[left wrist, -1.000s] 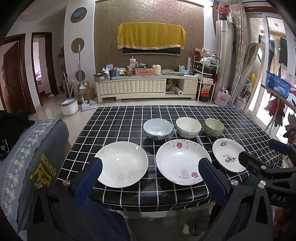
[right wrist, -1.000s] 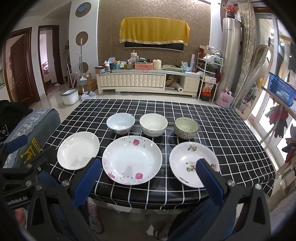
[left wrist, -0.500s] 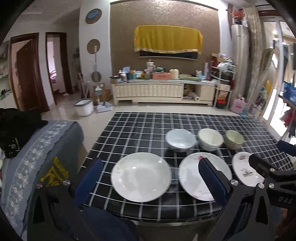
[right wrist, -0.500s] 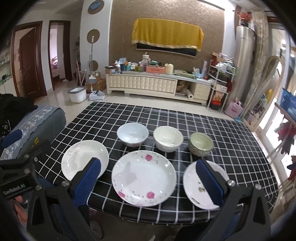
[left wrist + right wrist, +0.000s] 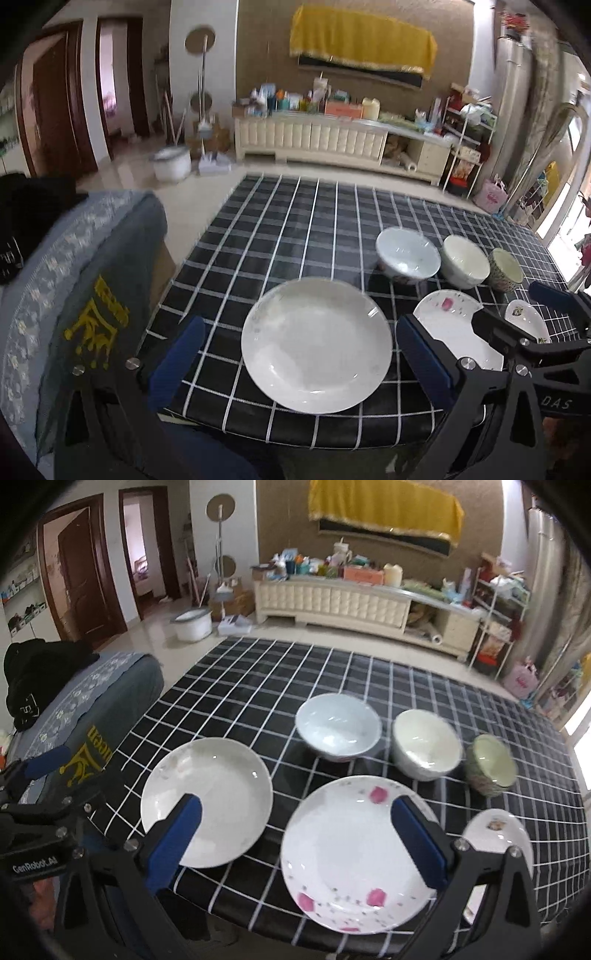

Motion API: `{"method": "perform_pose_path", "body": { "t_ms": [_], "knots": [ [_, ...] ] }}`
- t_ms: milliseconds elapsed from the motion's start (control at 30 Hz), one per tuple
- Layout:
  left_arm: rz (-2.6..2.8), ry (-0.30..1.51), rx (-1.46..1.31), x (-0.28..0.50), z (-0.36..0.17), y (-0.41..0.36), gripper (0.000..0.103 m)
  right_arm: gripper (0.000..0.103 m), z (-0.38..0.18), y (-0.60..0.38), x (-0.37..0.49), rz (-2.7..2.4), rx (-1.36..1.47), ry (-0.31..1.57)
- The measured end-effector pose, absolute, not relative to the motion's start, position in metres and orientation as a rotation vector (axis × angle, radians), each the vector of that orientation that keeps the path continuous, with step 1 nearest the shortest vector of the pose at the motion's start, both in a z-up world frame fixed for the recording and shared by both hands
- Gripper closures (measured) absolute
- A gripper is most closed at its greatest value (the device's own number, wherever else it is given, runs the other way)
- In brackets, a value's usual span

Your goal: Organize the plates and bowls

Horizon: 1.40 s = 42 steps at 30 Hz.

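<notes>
Hovering at the table's (image 5: 280, 236) near edge, the left gripper (image 5: 301, 354) is spread wide around a bare white plate (image 5: 316, 345) — not touching. The right gripper (image 5: 301, 834), likewise apart, frames the rose-patterned plate (image 5: 354, 853); three empty bowls (image 5: 338, 725) sit beyond it.

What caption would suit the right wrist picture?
Open right claw poised over a rose-patterned plate, a plain white plate alongside, three bowls lined up behind.
</notes>
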State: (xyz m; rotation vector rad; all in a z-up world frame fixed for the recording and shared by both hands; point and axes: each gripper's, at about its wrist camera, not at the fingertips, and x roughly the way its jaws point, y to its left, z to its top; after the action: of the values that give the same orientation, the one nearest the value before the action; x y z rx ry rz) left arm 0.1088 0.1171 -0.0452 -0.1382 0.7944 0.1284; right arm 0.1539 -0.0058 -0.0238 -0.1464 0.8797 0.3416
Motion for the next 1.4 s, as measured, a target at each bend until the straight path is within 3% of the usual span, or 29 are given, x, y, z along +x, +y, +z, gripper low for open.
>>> {"method": "perform_pose_path", "body": {
  "t_ms": [533,667,767,867,1000,1167,1233,1300,1400],
  "knots": [
    [0.079,0.950,-0.162,0.153,-0.113,0.158,0.000,0.001,-0.085,0.043,0.201,0.424,-0.231,1.030],
    [0.113,1.009,-0.112,0.164,-0.130,0.165,0.000,0.004,-0.098,0.053,0.212,0.444,-0.253,1.070],
    [0.116,1.046,-0.150,0.171,-0.143,0.174,0.003,0.013,-0.106,0.059,0.215,0.443,-0.295,1.083],
    [0.117,1.066,-0.196,0.173,-0.152,0.183,0.012,0.020,-0.116,0.061,0.219,0.459,-0.298,1.122],
    [0.086,1.135,-0.218,0.176,-0.165,0.185,0.045,0.033,-0.124,0.063,0.218,0.464,-0.309,1.143],
    [0.090,1.198,-0.242,0.178,-0.183,0.188,0.068,0.044,-0.132,0.061,0.220,0.451,-0.301,1.183],
    [0.083,1.222,-0.266,0.178,-0.190,0.189,0.073,0.047,-0.136,0.059,0.221,0.439,-0.297,1.201],
    [0.061,1.211,-0.295,0.177,-0.191,0.189,0.078,0.057,-0.140,0.057,0.222,0.427,-0.285,1.217],
    [0.058,1.206,-0.290,0.176,-0.191,0.186,0.078,0.064,-0.143,0.055,0.223,0.447,-0.244,1.229]
  ]
}}
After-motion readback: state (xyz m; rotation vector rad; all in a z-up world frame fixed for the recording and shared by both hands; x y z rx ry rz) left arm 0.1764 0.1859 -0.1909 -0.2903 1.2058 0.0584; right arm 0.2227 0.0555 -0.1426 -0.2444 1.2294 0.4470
